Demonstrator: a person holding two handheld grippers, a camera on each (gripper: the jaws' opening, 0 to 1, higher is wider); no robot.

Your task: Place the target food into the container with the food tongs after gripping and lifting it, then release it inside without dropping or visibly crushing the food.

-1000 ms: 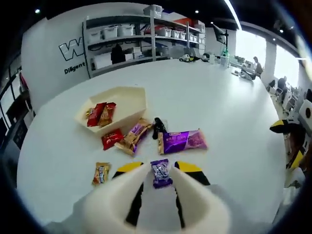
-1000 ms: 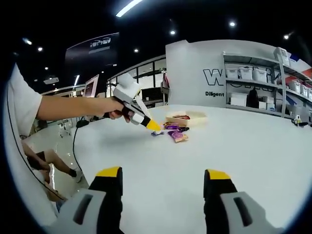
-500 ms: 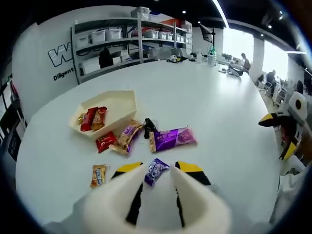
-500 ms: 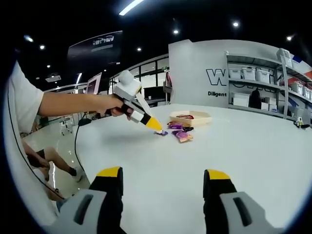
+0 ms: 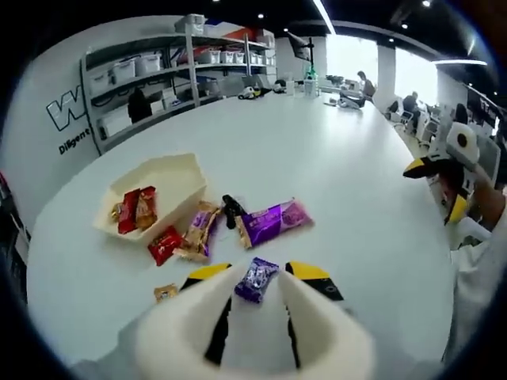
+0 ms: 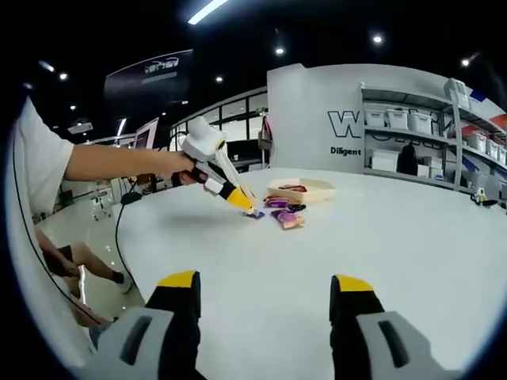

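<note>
My left gripper (image 5: 257,271) is shut on a small purple candy (image 5: 255,282), which hangs tilted a little above the white table (image 5: 356,158). Ahead and to the left stands the cream container (image 5: 190,169) with red and orange wrapped sweets (image 5: 131,210) inside. In the right gripper view the left gripper (image 6: 244,204) is held by a person's hand, with the candy (image 6: 255,214) at its tips, short of the container (image 6: 301,188). My right gripper (image 6: 265,285) stands open over bare table, far from the food.
On the table between candy and container lie a large purple packet (image 5: 269,222), a gold and purple wrapper (image 5: 196,231), a red wrapper (image 5: 163,244), a black item (image 5: 231,209) and a small orange candy (image 5: 165,292). Shelves (image 5: 158,71) line the far wall.
The purple candy, first lying flat on the table between the left jaws, is now gripped, tilted and lifted. The right gripper has stayed open and nearly still.
</note>
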